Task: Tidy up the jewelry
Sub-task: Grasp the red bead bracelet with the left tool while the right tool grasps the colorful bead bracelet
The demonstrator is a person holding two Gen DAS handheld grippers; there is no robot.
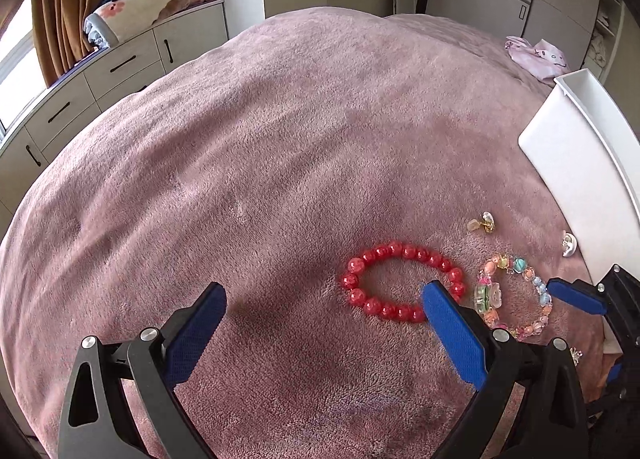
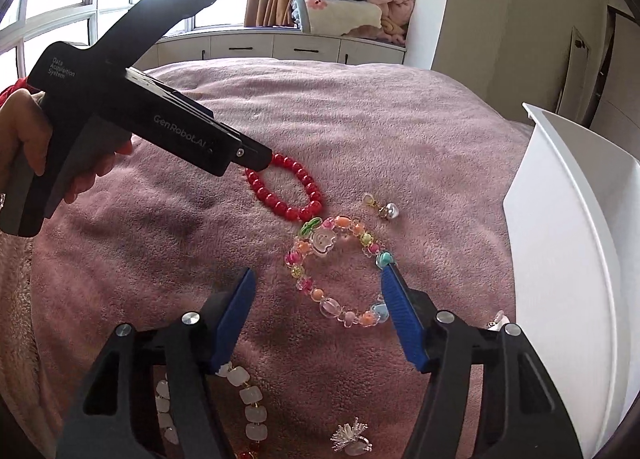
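A red bead bracelet (image 1: 402,285) lies on the pink blanket; it also shows in the right wrist view (image 2: 288,189). A multicolour bead bracelet (image 1: 516,299) lies to its right, also in the right wrist view (image 2: 340,271). My left gripper (image 1: 324,293) is open, its right finger over the red bracelet's near edge. My right gripper (image 2: 316,279) is open, just above the multicolour bracelet, right finger at its right side. A small earring (image 1: 484,222) lies beyond, also seen in the right wrist view (image 2: 382,208). A white box (image 2: 568,243) stands at the right.
A white bead bracelet (image 2: 250,403) and a silver ring (image 2: 352,437) lie near under my right gripper. Another earring (image 1: 568,243) lies by the white box (image 1: 576,163). A pink cloth (image 1: 538,55) lies far right. Drawers (image 1: 92,75) and piled blankets stand behind the bed.
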